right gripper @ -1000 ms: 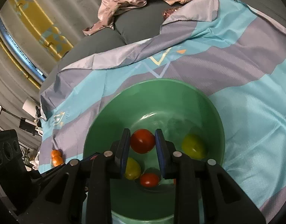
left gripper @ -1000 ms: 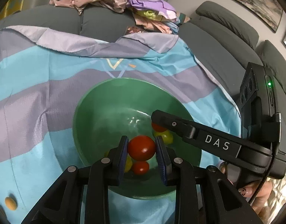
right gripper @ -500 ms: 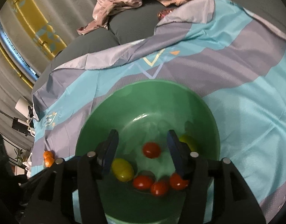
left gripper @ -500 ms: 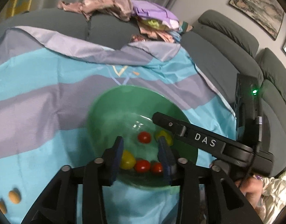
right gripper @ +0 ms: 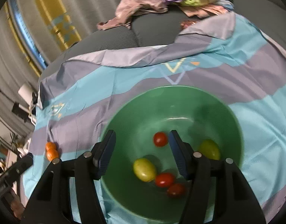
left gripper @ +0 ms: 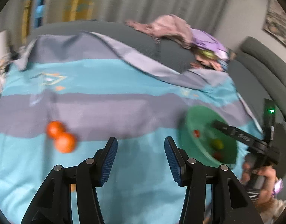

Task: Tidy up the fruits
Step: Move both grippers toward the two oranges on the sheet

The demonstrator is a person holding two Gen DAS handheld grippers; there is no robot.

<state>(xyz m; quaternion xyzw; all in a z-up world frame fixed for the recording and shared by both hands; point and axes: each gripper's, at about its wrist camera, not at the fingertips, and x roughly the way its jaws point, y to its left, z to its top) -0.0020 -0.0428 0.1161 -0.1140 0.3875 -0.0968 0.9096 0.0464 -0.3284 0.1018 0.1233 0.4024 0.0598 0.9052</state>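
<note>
A green bowl (right gripper: 180, 102) sits on a blue and grey striped cloth (right gripper: 105, 85). It holds several small red tomatoes (right gripper: 160, 139) and two yellow-green ones (right gripper: 144, 169). My right gripper (right gripper: 142, 153) is open and empty above the bowl. My left gripper (left gripper: 140, 160) is open and empty over bare cloth (left gripper: 124, 78), to the left of the bowl (left gripper: 197, 119). Two small orange fruits (left gripper: 60, 137) lie touching on the cloth, ahead and left of the left gripper. They also show in the right wrist view (right gripper: 51, 150).
A grey sofa (left gripper: 264, 71) runs along the back and right. A pile of pink and purple clothes (right gripper: 167, 1) lies on its back. Curtains (left gripper: 143, 0) hang behind. The right gripper's body (left gripper: 255, 140) shows over the bowl in the left wrist view.
Both grippers opened and dropped their red tomatoes into the bowl. The left gripper then swung left, away from the bowl, toward the orange fruits. The right gripper rose a little.
</note>
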